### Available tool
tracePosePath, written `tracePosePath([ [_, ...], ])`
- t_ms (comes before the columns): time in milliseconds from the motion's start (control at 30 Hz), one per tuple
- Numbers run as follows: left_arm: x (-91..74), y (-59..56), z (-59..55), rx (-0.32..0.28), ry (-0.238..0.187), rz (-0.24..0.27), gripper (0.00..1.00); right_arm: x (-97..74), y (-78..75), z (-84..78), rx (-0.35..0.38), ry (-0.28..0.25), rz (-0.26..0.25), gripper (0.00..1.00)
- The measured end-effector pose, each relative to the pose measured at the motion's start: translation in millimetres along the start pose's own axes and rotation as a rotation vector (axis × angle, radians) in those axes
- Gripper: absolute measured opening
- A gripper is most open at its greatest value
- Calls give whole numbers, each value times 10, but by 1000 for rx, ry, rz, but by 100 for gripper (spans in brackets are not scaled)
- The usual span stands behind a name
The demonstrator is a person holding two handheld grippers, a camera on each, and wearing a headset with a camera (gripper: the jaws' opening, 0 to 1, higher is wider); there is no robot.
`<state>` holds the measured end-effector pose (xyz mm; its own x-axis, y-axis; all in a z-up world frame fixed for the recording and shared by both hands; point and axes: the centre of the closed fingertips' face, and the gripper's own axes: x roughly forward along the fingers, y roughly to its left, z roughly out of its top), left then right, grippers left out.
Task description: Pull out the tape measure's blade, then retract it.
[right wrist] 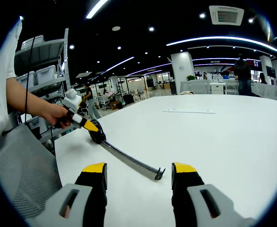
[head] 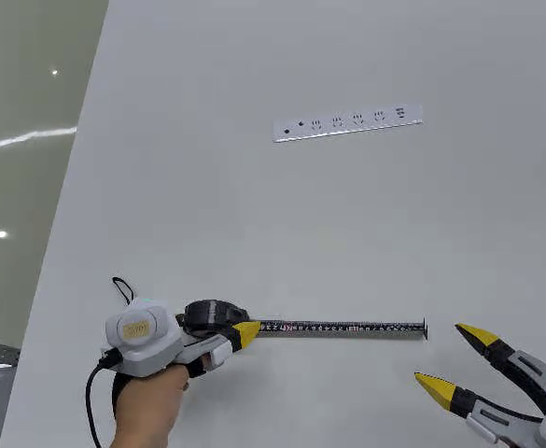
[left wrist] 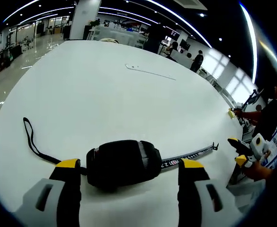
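Tape measure [left wrist: 121,163], rounded black case, sits inside parted left tool [left wrist: 129,163]; right tool [right wrist: 139,168] also parted.

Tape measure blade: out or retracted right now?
Out. The blade lies flat on the table, stretching from the black case at the left gripper to its end hook, just ahead of the open right gripper.

Right gripper [right wrist: 139,168] at bottom centre: yellow-tipped jaws spread apart, empty. The blade [right wrist: 129,159] lies flat on the white table [right wrist: 214,142], its hook just above the gap between the jaws. It runs up-left to the black tape measure [right wrist: 98,137]. There, a hand [right wrist: 57,115] holds the left gripper [right wrist: 80,121] at the tape measure. Power strip [right wrist: 189,111] at centre right.
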<state>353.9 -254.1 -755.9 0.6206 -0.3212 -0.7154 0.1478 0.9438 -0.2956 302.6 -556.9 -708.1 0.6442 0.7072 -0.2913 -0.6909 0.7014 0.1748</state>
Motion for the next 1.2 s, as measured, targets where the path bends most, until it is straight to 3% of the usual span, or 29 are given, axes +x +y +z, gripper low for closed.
tracePosePath([
  [267, 5, 40, -13, -63, 8, 23, 77, 1, -23, -19, 8, -7, -4, 54],
  [800, 38, 27, -4, -87, 16, 41, 71, 3, -60, -38, 15, -13, -6, 53],
  [1200, 49, 84, -26, -88, 35, 70, 63, 7, -69, -38, 16, -16, -4, 51],
])
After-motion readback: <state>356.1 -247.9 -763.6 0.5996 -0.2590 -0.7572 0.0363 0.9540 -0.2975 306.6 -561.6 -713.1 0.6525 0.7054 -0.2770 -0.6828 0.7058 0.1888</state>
